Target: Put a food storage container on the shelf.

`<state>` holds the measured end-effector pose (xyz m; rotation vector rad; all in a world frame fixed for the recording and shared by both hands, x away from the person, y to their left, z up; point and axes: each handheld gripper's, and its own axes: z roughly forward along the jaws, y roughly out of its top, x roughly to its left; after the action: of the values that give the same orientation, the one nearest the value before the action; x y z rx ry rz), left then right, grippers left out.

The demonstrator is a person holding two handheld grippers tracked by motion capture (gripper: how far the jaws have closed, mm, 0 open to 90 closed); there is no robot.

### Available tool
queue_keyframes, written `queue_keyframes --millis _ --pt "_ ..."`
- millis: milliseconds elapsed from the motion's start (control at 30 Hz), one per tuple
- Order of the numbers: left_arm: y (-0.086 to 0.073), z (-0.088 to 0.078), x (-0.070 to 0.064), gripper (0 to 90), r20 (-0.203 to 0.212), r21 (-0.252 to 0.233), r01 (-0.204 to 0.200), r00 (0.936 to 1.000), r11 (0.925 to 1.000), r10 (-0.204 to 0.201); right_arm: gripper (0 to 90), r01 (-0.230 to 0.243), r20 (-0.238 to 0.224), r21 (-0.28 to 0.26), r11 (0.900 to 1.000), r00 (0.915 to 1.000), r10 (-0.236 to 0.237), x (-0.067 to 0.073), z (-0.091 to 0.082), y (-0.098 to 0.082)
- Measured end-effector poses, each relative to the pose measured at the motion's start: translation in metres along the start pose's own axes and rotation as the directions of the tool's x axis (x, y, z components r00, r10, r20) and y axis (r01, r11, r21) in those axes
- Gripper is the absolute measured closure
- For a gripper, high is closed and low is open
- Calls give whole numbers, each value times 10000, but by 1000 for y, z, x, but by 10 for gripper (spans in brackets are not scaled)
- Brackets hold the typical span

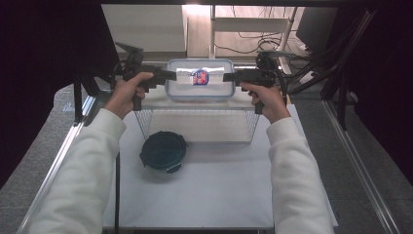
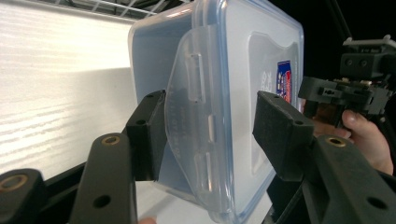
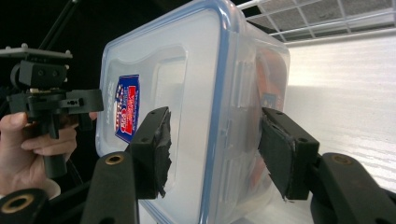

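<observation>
My left gripper (image 2: 212, 135) has its two black jaws standing apart astride one short end of a clear rectangular plastic box with a blue-edged snap lid (image 2: 243, 70). One pad lies right against the folded-down end latch (image 2: 191, 116), and the other stands just off the lid face with a sliver of gap, so nothing is clamped there. My right gripper (image 3: 212, 149) does the same at the opposite short end: jaws apart, one pad over the lid, the other just beside the box's wall, and neither visibly pressing. The lid carries a small blue and red sticker (image 3: 126, 109) near its middle. From above, the box lies level and crosswise between my two grippers, lid up, over the top of a white wire rack (image 1: 195, 122) at the far side of the table. I cannot tell whether its base fully rests on the wires. My left hand (image 1: 124, 95) and right hand (image 1: 265, 100) each grip a handle, with white sleeves reaching in from the near edge. In front of the rack, well apart from the box, a dark round container with a clip-on lid (image 1: 163, 151) sits on the white tabletop (image 1: 209, 190), nearer my left arm. Dark curtains hang at both sides of the table.
</observation>
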<state>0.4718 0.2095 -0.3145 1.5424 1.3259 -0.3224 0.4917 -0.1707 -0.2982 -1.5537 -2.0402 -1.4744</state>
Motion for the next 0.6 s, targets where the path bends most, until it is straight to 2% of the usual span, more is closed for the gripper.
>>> queue_keyframes --millis 167,333,600 --pt "3 3 6 452 107 -32 301 9995 9995 -301 414 -340 401 12 9994 9986 340 2 5 3" --pt "4 6 10 443 183 -118 536 9984 9985 -534 405 -804 608 -123 9967 9949 810 1 9 4" --pt "6 12 18 425 258 -217 969 9950 9951 -963 389 -1625 839 -363 9860 9827 1651 -1 15 6"
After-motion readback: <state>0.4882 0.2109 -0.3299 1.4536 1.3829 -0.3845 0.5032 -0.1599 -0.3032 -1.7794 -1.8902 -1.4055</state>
